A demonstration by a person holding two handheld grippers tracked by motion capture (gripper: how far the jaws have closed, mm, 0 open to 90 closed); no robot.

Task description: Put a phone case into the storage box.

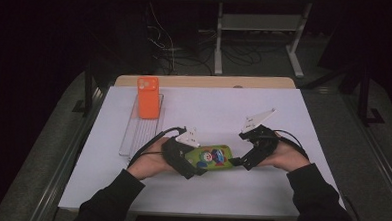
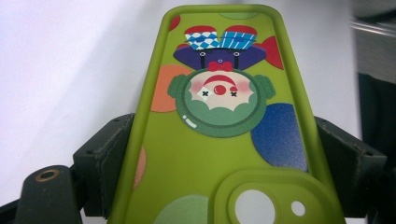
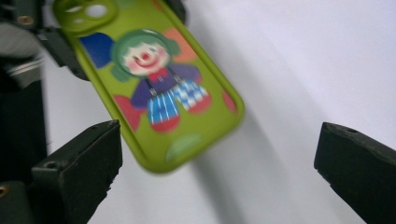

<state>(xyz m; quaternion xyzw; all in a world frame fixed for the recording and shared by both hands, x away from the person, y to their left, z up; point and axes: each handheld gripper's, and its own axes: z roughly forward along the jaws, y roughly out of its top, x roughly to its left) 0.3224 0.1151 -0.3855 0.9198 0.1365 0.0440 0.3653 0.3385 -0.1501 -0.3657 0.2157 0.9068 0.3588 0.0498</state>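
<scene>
We clamp the lime-green rubbery clown-print phone case [image 2: 219, 140] in our left gripper [image 1: 194, 165]; our right gripper [image 3: 219, 154] gapes wide, holding nothing.

Count at the table

We count two phone cases, one green clown case [image 1: 211, 156] and one orange case [image 1: 148, 97]; one clear tray [image 1: 133, 133]; two grippers, left [image 1: 194, 168] and right [image 1: 239, 161].

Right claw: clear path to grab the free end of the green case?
Probably yes. The right claw stands open just short of the green case, nothing between them; the left claw holds the camera end.
</scene>
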